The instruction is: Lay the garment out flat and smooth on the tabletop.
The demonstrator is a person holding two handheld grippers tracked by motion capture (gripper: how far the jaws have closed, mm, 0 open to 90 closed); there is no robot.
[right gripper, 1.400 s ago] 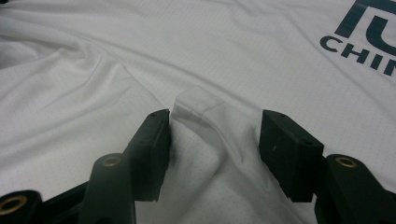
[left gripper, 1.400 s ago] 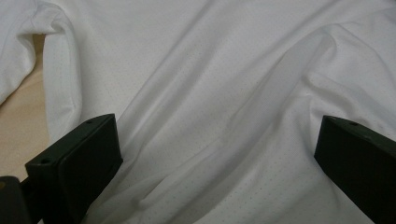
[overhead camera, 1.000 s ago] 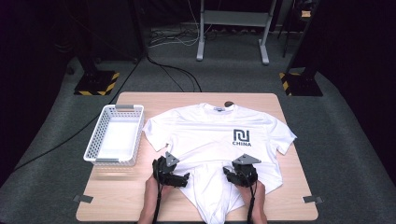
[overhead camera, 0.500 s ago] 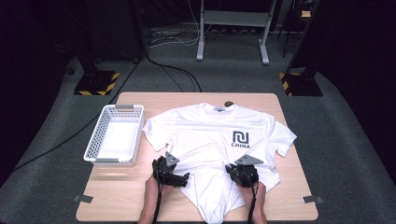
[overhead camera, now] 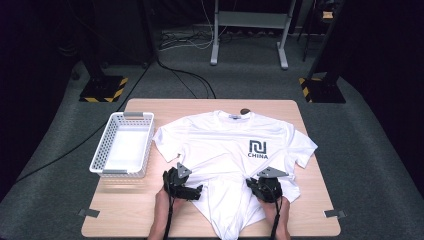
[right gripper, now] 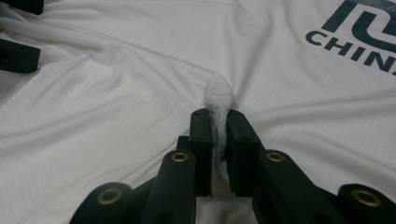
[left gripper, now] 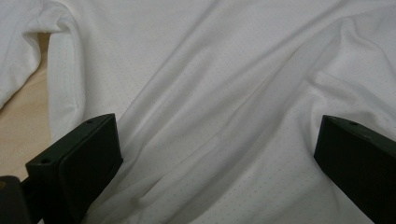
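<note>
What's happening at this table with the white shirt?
A person is working on a white T-shirt spread flat on a wooden table, holding a two-jaw gripper in each hand. The right gripper has just been closing and now pinches a small fold of the shirt's fabric. The left gripper sits over the shirt's lower part with its jaws wide apart, nothing held. A white basket stands beside the shirt.

white basket (overhead camera: 123, 145) on table (overhead camera: 150, 215), left side.
</note>
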